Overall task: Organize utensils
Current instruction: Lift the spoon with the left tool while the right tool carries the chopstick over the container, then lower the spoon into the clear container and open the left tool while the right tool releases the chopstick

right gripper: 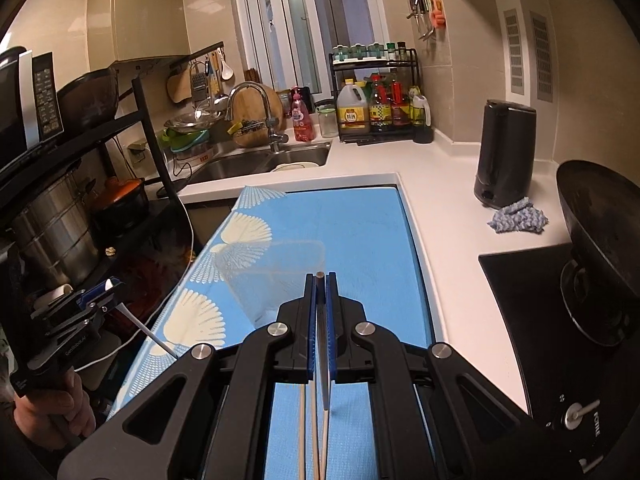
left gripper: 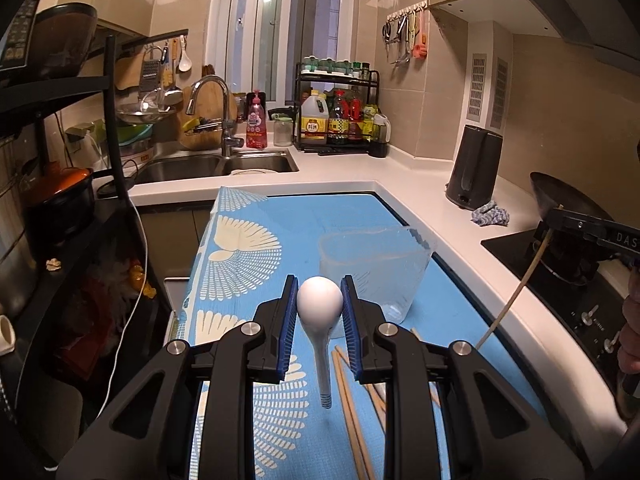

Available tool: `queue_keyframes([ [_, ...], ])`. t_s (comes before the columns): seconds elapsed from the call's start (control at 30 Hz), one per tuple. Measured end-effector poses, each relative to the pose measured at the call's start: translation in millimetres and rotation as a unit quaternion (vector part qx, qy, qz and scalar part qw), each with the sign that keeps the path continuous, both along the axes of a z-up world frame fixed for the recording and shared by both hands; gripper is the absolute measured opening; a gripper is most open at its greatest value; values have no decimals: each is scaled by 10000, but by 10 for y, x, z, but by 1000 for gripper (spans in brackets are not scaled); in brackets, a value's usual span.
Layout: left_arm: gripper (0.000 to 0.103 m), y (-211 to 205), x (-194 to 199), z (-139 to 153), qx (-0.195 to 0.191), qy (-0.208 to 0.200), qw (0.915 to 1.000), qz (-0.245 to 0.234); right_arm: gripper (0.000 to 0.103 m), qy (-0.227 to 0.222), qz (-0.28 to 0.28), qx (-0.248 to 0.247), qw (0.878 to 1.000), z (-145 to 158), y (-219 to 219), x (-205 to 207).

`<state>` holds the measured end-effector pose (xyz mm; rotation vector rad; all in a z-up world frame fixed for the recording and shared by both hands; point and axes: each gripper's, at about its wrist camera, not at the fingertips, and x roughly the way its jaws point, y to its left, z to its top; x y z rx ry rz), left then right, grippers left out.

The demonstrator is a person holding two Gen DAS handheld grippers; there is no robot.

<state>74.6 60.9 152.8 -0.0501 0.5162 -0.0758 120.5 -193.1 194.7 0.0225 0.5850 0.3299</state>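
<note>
Two grippers raised over blue mat (left gripper: 280, 216). Left gripper (left gripper: 320, 300) clamps white spoon (left gripper: 320, 300) by its bowl, handle hanging down toward near edge. Right gripper (right gripper: 320, 284) pinches one chopstick (right gripper: 325, 400), long axis near-far, slanting down. Loose chopsticks (left gripper: 352, 408) lie below, partly hidden. Clear container (left gripper: 376, 264) beyond. Stove lettering unreadable.

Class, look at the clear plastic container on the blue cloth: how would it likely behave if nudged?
The clear container looks thin-walled and empty, so probably light and likely to slide on the blue cloth. It stands fairly tall with an open top, so a high push might tip it.
</note>
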Motion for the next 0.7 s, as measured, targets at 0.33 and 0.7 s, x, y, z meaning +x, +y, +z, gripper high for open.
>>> queue_keyframes([
  [0.33,22,-19,468,702,-180,313,9983,-450,5,-119,317,126,9993,783,229,317],
  [0.7,22,-147,1112,1201,-114,16,9988,-477,5,-671,147,255,9973,1164,475,827],
])
